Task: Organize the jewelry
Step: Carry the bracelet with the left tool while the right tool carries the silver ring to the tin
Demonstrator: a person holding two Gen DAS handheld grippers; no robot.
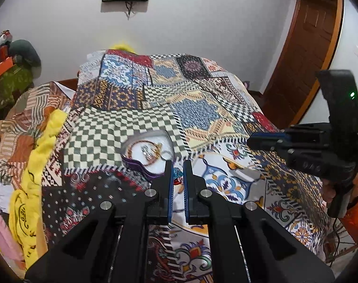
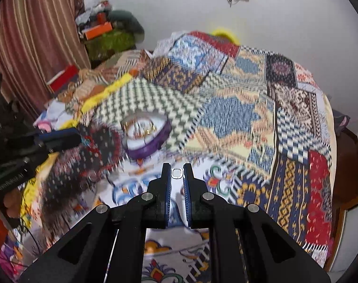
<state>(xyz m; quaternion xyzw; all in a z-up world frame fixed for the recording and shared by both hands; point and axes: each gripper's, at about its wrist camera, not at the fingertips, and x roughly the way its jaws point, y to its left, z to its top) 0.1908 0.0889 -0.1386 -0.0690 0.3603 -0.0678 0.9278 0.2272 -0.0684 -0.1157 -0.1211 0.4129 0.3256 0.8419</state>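
Note:
A heart-shaped purple jewelry box (image 1: 147, 155) with a white lining lies open on the patterned bedspread (image 1: 202, 108); bangles and rings sit inside it. It also shows in the right wrist view (image 2: 145, 136). My left gripper (image 1: 177, 173) is shut on a teal and red beaded piece (image 1: 177, 175), just right of the box. My right gripper (image 2: 177, 173) is shut on a small silver ring with a pale stone (image 2: 177, 173), held above the bedspread in front of the box. The right gripper also shows at the right of the left wrist view (image 1: 261, 141).
A clear curly piece (image 1: 79, 178) lies on the dark patch left of the box. Yellow cloth (image 1: 37, 165) and piled fabrics lie at the bed's left side. A wooden door (image 1: 304, 54) stands at the right, a white wall behind.

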